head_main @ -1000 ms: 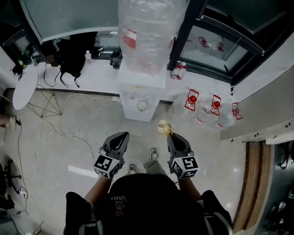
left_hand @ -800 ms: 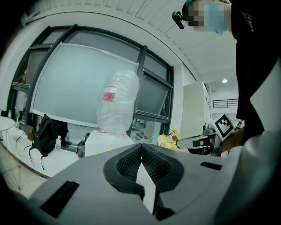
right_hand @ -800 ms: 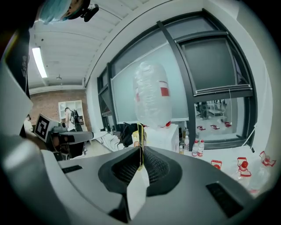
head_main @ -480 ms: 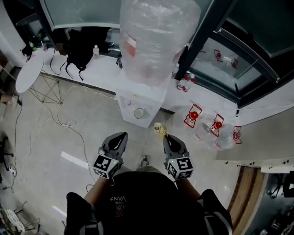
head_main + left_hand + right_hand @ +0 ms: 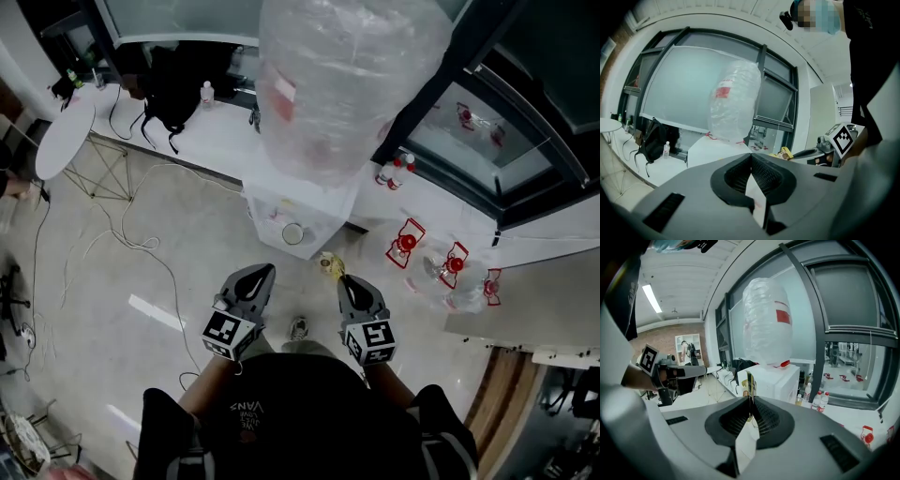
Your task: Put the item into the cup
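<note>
- Pale tiled floor before a window wall; one white water dispenser, one big clear bottle on top.
- Cup: one, in the dispenser's front recess.
- Packet: one, small and yellow, pinched in the right claw, in the air near the cup, not over it.
- Left claw: closed, nothing in it.
- Red-handled jugs: three, on the floor to the right.
- Progress, as judged: the packet is in hand; reaching the cup and dropping it in remain.

The left gripper and right gripper are smooth grey shells, each claw lined inside with black ribbed pads. Behind each claw sits a cube of black-and-white square markers, and further back are black short sleeves.
</note>
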`<state>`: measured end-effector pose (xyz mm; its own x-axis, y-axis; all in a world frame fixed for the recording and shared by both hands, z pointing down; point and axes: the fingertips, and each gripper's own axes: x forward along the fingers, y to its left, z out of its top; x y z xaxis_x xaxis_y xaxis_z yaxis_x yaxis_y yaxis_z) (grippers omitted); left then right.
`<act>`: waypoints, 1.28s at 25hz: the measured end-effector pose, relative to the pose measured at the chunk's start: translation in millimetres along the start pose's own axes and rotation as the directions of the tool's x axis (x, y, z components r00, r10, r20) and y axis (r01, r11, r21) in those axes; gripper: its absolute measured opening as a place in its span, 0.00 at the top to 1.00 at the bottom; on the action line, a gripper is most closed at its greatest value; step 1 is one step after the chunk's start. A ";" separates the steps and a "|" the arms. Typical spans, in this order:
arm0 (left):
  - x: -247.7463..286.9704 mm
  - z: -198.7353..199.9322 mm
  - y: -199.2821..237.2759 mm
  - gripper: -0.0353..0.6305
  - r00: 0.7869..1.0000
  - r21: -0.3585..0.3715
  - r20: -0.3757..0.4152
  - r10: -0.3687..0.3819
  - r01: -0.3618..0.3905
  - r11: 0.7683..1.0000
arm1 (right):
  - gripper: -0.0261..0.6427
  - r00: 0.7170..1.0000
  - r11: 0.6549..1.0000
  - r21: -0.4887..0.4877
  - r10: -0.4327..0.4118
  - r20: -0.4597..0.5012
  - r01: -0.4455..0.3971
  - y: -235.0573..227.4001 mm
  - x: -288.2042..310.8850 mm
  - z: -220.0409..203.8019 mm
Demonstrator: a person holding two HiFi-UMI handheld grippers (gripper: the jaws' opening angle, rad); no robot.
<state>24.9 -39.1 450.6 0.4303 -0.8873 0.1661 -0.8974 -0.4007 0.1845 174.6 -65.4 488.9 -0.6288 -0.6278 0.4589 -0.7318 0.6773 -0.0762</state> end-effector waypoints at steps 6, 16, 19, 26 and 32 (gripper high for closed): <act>8.4 -3.1 40.6 0.92 0.995 0.014 -0.060 -0.082 0.083 0.996 | 0.88 0.998 0.998 0.042 -0.056 0.028 0.055 14.8 42.8 5.8; 6.1 -14.8 118.8 0.92 0.989 -0.010 -0.078 -0.127 0.126 0.992 | 0.88 0.990 0.987 0.095 -0.126 -0.057 0.131 38.9 119.2 -19.0; 11.2 -26.2 130.7 0.92 0.986 -0.017 -0.079 -0.145 0.144 0.989 | 0.88 0.985 0.983 0.098 -0.149 -0.089 0.157 36.7 141.8 -36.7; 20.7 -50.0 161.0 0.92 0.977 -0.021 -0.101 -0.189 0.188 0.982 | 0.88 0.961 0.973 0.050 -0.214 -0.176 0.226 25.4 205.9 -84.1; 19.4 -65.7 179.7 0.92 0.970 -0.017 -0.125 -0.208 0.207 0.978 | 0.88 0.924 0.956 -0.003 -0.285 -0.257 0.294 10.9 255.0 -129.4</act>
<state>-121.7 -113.3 550.7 0.6161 -0.7490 0.2437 -0.7869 -0.5721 0.2313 40.3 -168.4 719.7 -0.3049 -0.6742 0.6727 -0.8836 0.4638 0.0644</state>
